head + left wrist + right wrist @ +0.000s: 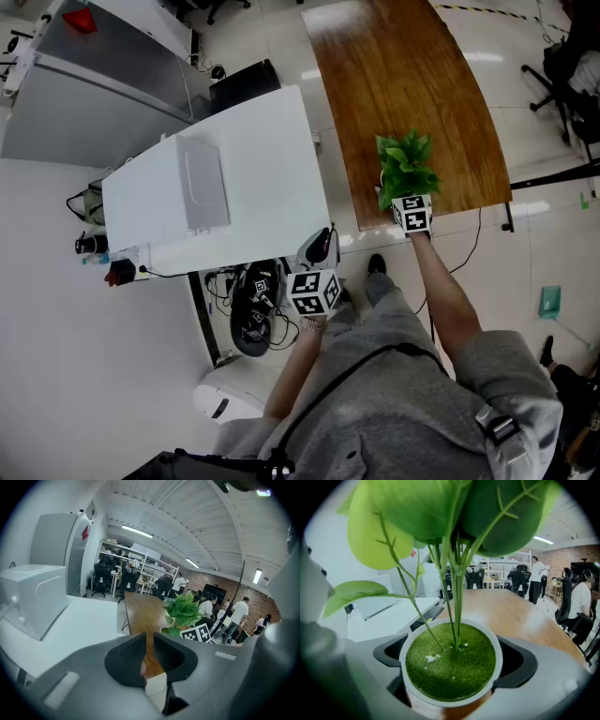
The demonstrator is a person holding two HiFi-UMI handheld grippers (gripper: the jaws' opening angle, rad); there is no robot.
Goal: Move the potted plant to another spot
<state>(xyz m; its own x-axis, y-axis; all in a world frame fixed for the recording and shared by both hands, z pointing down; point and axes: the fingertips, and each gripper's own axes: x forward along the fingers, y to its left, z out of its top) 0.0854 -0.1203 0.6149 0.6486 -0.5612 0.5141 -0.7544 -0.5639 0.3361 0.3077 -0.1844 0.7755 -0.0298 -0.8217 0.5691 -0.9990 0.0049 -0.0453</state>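
The potted plant (405, 169) has broad green leaves and a white pot with green moss filling (451, 665). It stands at the near edge of the brown wooden table (403, 84). My right gripper (405, 200) is shut on the pot, with one jaw on each side of its rim. My left gripper (320, 246) hangs close to my body by the corner of the white table (262, 150). Its jaws (149, 644) are shut with nothing between them. The left gripper view shows the plant (183, 611) ahead to the right.
A white box (202, 183) lies on the white table. Cables and dark gear (253, 309) litter the floor under its near edge. Office chairs (572, 75) stand at the far right. Several people (239, 613) are in the background beyond the wooden table (140, 611).
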